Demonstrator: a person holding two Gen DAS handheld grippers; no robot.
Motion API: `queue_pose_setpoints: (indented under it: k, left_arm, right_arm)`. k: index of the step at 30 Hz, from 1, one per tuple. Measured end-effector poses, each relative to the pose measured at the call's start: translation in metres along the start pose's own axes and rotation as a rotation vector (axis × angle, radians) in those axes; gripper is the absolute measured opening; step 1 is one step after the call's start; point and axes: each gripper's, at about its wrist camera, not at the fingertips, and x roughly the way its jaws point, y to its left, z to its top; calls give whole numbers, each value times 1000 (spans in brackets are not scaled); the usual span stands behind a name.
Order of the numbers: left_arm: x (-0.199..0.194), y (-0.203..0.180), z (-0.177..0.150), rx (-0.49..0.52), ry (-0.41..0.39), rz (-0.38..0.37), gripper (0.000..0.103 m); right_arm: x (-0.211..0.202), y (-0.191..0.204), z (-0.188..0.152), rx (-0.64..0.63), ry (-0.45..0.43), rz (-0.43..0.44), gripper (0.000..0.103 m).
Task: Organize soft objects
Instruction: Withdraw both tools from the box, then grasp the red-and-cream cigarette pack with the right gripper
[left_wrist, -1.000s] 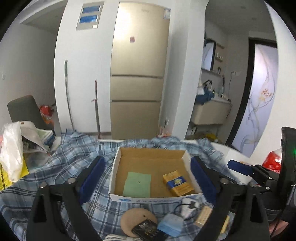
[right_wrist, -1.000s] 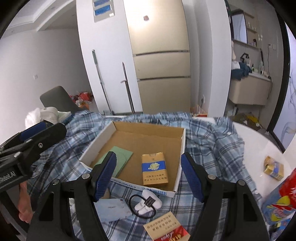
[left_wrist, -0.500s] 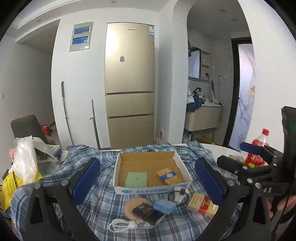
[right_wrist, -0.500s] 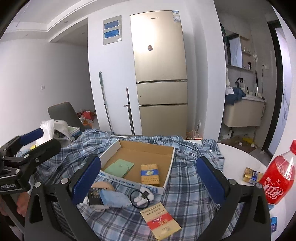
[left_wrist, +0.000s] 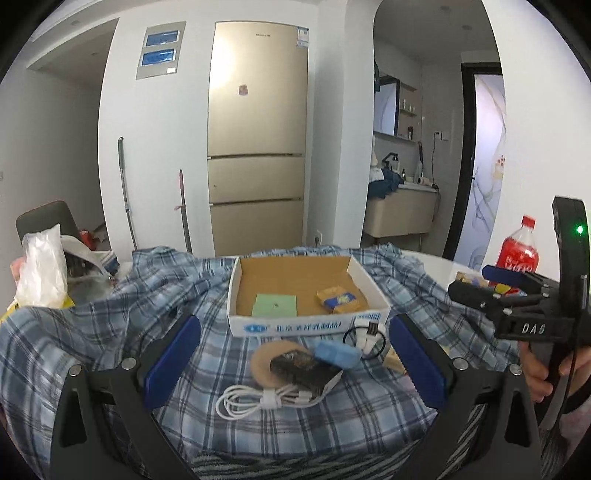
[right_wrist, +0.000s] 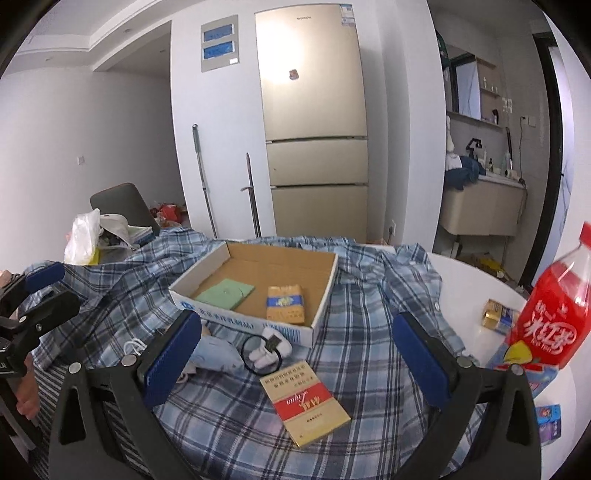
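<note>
Left wrist view
shirt (left_wrist: 110, 332): soft blue plaid cloth, rumpled, draped over counter
box (left_wrist: 308, 326): shallow cardboard tray, white outer wall, on shirt
cable (left_wrist: 266, 400): white, coiled, glossy, between fingers
left hand-held gripper (left_wrist: 293, 363): released, wide, nothing gripped; shirt underneath, box just ahead

Right wrist view
right hand-held gripper (right_wrist: 297, 363): jaws just opened, released, empty
red-gold pack (right_wrist: 304, 402): flat card, between fingers, on shirt
bottle (right_wrist: 552, 314): red plastic, right, on white counter (right_wrist: 476, 291)

We see both wrist cams looking forward and slightly down past their own fingers, near the bench, sharing the cardboard box (left_wrist: 306, 295) (right_wrist: 258, 284) and fridge (left_wrist: 256, 140) (right_wrist: 314, 110).
</note>
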Motion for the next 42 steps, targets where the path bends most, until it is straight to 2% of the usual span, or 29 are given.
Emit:
queue_pose_setpoints:
  k: [6, 15, 19, 21, 26, 33, 39, 42]
  left_arm:
    - [18, -3, -16, 19, 71, -27, 103]
    - [30, -8, -26, 39, 117, -48, 103]
    - [30, -9, -26, 44, 133, -73, 103]
    - [31, -10, -26, 48, 150, -88, 103]
    - [31, -11, -28, 62, 150, -83, 103]
    - [37, -9, -31, 53, 172, -78, 103]
    - [39, -7, -32, 44, 182, -70, 103]
    - [39, -9, -33, 59, 179, -67, 103]
  right_arm:
    - [13, -7, -10, 4, 47, 1, 103]
    - [15, -17, -4, -34, 127, 24, 103]
    - [28, -16, -9, -75, 212, 98, 103]
    - [39, -15, -13, -106, 266, 96, 102]
    - [62, -9, -24, -156, 383, 147, 93]
    - [90, -3, -41, -219, 491, 136, 82]
    - [101, 2, -48, -252, 527, 150, 74]
    - [111, 4, -52, -266, 567, 120, 70]
